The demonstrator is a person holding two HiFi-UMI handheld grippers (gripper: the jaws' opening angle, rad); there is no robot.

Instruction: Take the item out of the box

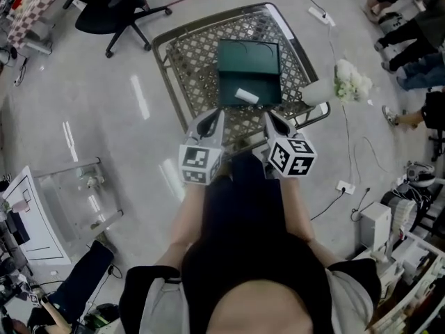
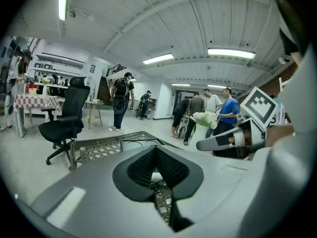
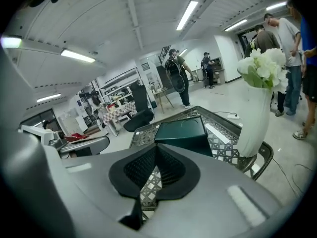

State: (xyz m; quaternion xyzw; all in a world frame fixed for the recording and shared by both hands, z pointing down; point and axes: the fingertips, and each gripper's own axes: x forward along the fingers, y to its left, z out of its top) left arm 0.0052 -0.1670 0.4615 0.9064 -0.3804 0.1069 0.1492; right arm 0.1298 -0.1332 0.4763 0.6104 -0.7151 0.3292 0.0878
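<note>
— What colour is the box (image 1: 249,72)?
— Dark green. The item (image 1: 246,95) is white, and the tabletop (image 1: 191,61) is grey metal in a diamond lattice.
— And the tools?
— The left gripper (image 1: 211,119) and right gripper (image 1: 272,120) are grey, their fingers (image 2: 141,168) black and ribbed, their cubes (image 1: 197,163) black-and-white squares.
— Anything else?
— White flowers (image 1: 351,81), a white vase (image 1: 318,92), a black chair (image 1: 111,5), and a glossy pale grey floor (image 1: 104,117).
</note>
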